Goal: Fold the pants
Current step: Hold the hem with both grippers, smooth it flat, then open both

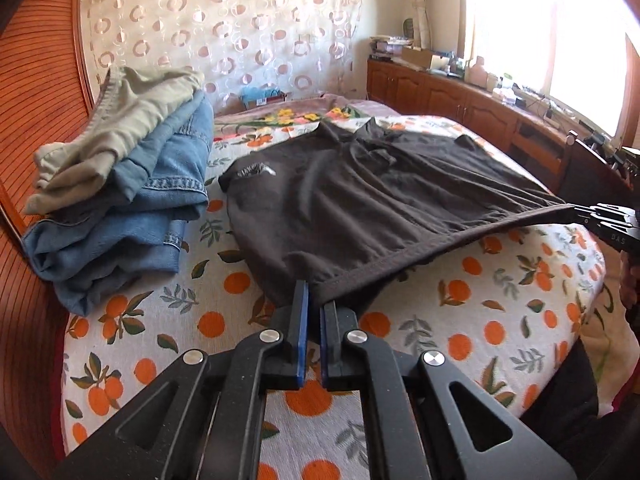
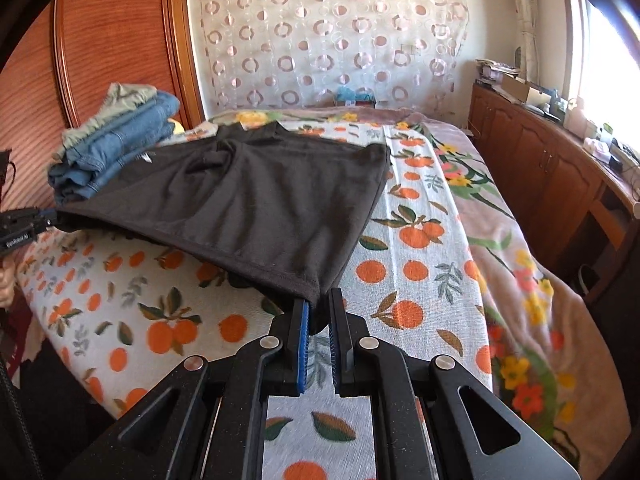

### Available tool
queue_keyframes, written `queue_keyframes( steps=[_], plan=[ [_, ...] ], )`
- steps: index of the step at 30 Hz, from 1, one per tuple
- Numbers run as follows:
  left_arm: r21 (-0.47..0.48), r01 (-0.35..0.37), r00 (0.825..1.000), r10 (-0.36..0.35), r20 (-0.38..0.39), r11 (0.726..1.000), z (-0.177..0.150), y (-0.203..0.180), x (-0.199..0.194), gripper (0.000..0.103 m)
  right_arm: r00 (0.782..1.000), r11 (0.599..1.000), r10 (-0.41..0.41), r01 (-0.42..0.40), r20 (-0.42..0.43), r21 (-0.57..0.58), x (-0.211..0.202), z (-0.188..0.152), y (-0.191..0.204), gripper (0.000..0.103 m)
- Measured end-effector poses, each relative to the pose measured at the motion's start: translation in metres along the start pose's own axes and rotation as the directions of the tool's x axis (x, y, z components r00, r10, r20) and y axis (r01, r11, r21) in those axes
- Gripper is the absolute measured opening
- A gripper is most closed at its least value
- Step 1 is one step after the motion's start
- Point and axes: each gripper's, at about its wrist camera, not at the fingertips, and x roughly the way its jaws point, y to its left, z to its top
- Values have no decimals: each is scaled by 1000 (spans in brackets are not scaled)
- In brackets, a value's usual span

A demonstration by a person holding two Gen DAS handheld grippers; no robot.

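Observation:
Dark brown pants (image 1: 360, 200) lie spread on the bed, their near hem lifted and stretched between my two grippers. My left gripper (image 1: 314, 296) is shut on the left corner of the hem, just above the bedspread. My right gripper (image 2: 319, 300) is shut on the right corner of the pants (image 2: 260, 204). The right gripper also shows in the left wrist view (image 1: 600, 216) at the far right, and the left gripper shows in the right wrist view (image 2: 44, 214) at the far left. The far part of the pants rests flat.
A stack of folded clothes, blue jeans (image 1: 132, 216) under a beige garment (image 1: 120, 128), sits at the bed's left side by the wooden headboard (image 1: 36, 120). The orange-print bedspread (image 1: 460, 320) covers the bed. A wooden cabinet (image 2: 540, 168) with clutter runs along the right under the window.

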Motion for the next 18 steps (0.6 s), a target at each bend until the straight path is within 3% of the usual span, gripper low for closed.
queue_keyframes(
  steps=[9, 18],
  plan=[
    [-2, 14, 999, -14, 41, 1000, -15, -3, -44, 5, 999, 1000, 20, -21, 40, 19, -34, -9, 7, 8],
    [-12, 37, 999, -38, -16, 999, -33, -12, -29, 7, 999, 998, 19, -17, -32, 57, -17, -33, 5, 8]
  ],
)
